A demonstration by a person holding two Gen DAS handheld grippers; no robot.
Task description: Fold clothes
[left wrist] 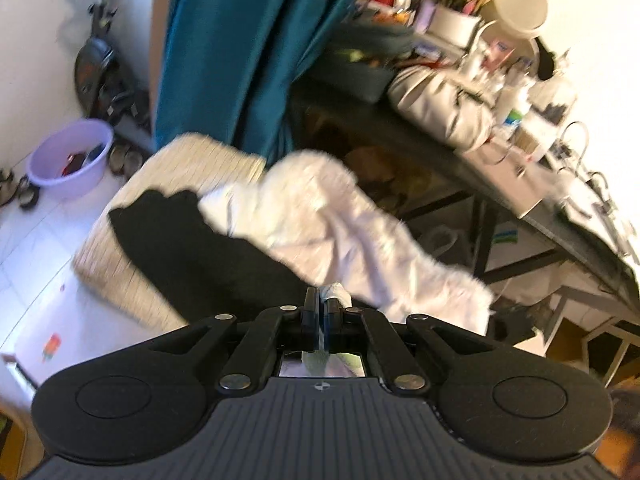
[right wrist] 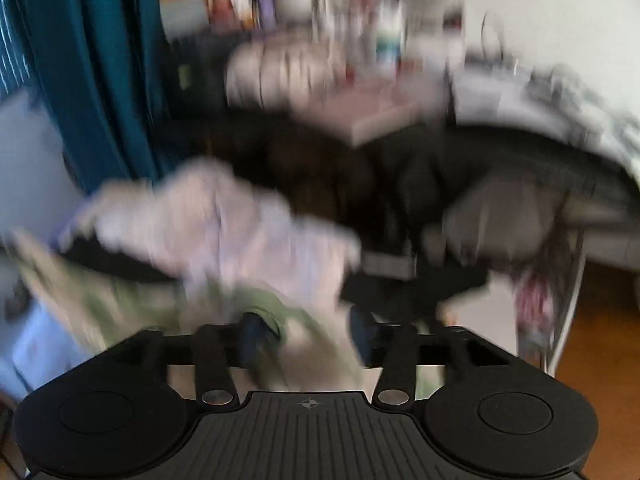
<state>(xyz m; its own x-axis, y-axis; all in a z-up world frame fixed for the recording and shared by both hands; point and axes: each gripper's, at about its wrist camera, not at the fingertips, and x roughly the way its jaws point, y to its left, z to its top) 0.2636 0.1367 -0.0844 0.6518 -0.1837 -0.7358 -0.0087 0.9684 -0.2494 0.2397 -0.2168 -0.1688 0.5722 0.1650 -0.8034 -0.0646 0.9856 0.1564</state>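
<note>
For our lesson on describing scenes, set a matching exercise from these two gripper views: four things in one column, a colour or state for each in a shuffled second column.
Things:
1. long hanging fabric curtain
2. round plastic wash basin
3. crumpled fluffy garment
4. left gripper

Colour or state:
A. shut on a bit of pale cloth
B. teal
C. white
D. lilac, on the floor

Pairs: 1-B, 2-D, 3-C, 4-A
</note>
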